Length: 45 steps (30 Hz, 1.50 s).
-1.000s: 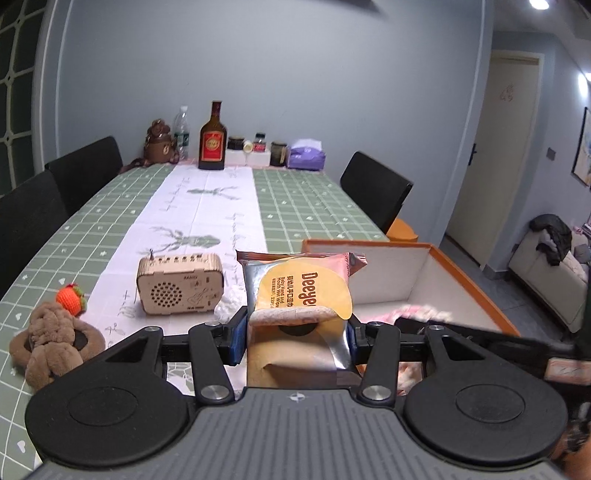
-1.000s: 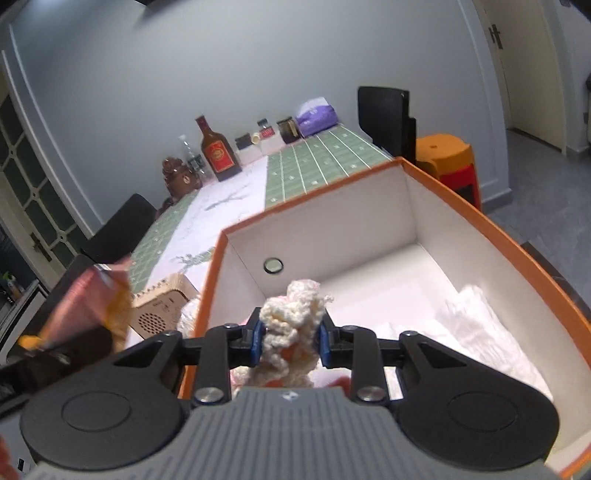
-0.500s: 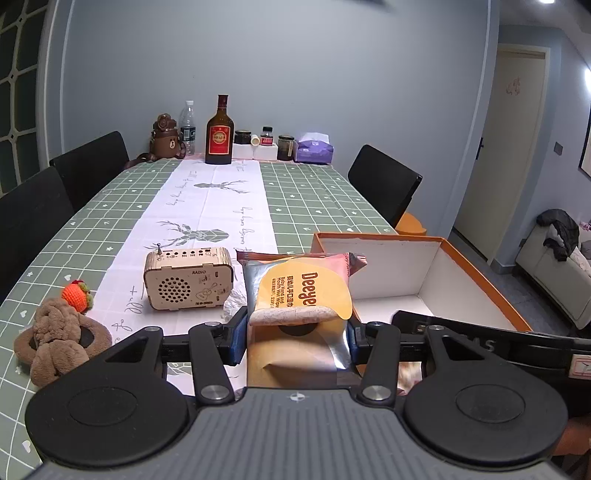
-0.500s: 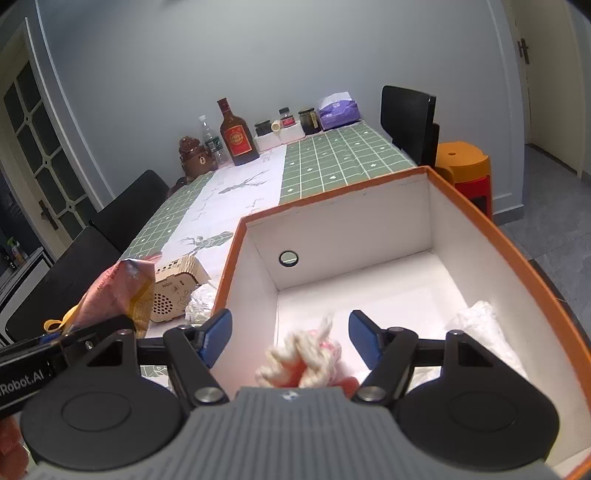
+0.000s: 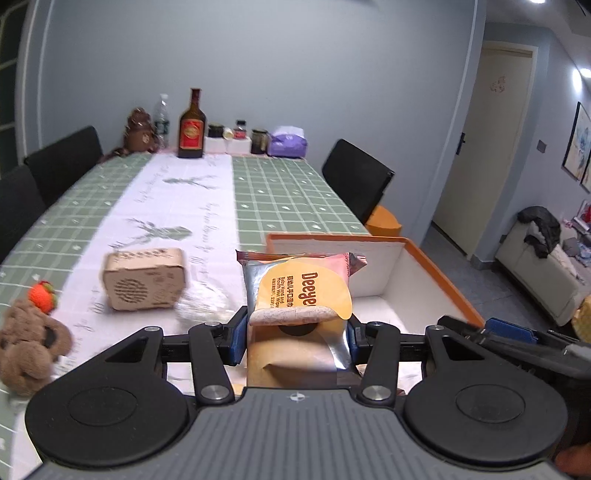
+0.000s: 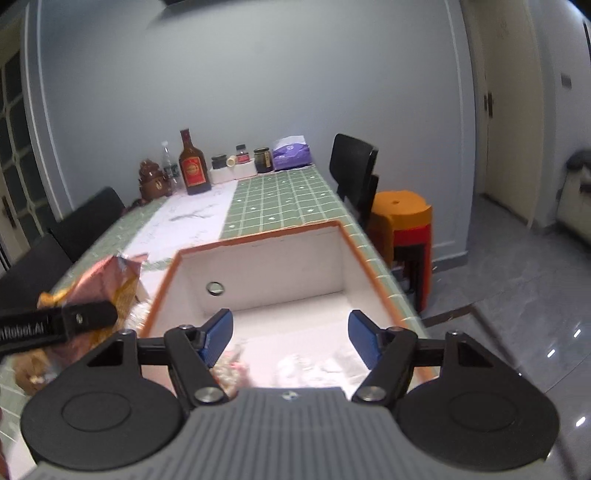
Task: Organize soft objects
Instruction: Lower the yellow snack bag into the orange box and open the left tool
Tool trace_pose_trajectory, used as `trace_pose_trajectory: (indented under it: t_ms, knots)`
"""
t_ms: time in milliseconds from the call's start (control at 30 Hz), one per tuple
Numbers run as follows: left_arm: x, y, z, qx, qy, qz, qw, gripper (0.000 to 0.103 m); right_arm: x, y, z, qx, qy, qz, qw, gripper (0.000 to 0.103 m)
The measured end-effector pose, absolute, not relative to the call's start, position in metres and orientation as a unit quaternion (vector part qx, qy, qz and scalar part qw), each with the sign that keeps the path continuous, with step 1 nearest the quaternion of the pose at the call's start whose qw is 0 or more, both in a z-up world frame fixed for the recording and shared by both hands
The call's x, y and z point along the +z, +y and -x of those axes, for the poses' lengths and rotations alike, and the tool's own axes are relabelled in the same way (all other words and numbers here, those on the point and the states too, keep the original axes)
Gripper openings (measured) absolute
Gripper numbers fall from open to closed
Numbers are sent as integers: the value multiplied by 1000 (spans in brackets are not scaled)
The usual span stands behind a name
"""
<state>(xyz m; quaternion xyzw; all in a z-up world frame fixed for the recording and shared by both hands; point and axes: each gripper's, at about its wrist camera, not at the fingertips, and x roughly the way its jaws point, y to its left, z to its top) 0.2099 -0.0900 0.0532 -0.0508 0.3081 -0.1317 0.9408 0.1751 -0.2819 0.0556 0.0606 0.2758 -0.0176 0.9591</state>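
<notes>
My left gripper (image 5: 295, 338) clamps the wipes pack (image 5: 301, 295); my right gripper (image 6: 291, 338) stands wide and empty above the box (image 6: 373, 273). Risk: both tools collide there.

Dining room, blue-grey walls, long table

Blue-grey wall (image 5: 277, 66) with white trim behind a long table (image 5: 280, 192) covered in a green checked cloth with a white runner down the middle. Black chairs (image 5: 356, 177) on both sides; stacked orange and red stools (image 6: 402, 225) by the right-hand chair. Cream door (image 5: 484, 147) to the right, framed picture (image 5: 576, 140) on the wall past it. Glossy grey tile floor (image 6: 517, 295) showing light reflections. Sofa (image 5: 535, 266) with dark clothes piled on it at far right. Ceiling spotlight (image 5: 537, 2) on. Glazed door (image 6: 11, 155) at left edge.
</notes>
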Motion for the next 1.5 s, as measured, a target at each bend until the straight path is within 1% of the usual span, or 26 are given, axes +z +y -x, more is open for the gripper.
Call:
trace_pose_trajectory:
  t_ms: [100,200,300,400,533,700,733,767,800,833,867,1033,1267,1333,1400,1500]
  knots:
    - [49,-107,-217,-149,318,57,935,55,56,-283,-178,-11,286,-6,958,70]
    - [41,-124,-227,-166,334,61,926,55,57,-290,-177,-4,289,6,957,80]
    - [30,-144,-239,-171,351,63,918,55,55,-297,-175,-19,286,18,958,79]
    - [20,-161,-252,-167,372,63,911,55,51,-307,-176,-20,297,15,955,70]
    - [5,-176,-268,-169,403,81,896,55,46,-314,-180,-35,302,33,952,69]
    - [-5,-187,-275,-152,420,70,892,56,43,-319,-185,-29,308,38,950,68]
    - [-7,-188,-277,-145,427,67,890,57,41,-318,-186,-29,310,47,949,68]
    - [-9,-187,-277,-139,433,64,888,63,40,-318,-186,-30,310,52,949,67]
    - [-9,-187,-277,-135,433,63,889,69,39,-319,-187,-31,309,54,949,63]
    - [-9,-188,-275,-138,430,62,890,82,39,-319,-188,-35,307,52,950,59]
    - [-8,-188,-275,-144,429,62,890,92,39,-320,-189,-42,304,49,950,57]
    - [-5,-191,-271,-152,420,61,893,97,39,-327,-189,-53,303,40,951,57]
    - [-1,-194,-267,-160,412,48,896,97,41,-328,-186,-60,303,38,950,58]
    - [3,-193,-265,-160,409,49,897,97,43,-327,-184,-63,300,34,951,61]
    - [7,-190,-262,-163,404,52,899,97,46,-325,-182,-66,297,34,952,63]
    - [16,-185,-257,-177,392,54,901,97,50,-322,-178,-69,290,31,954,69]
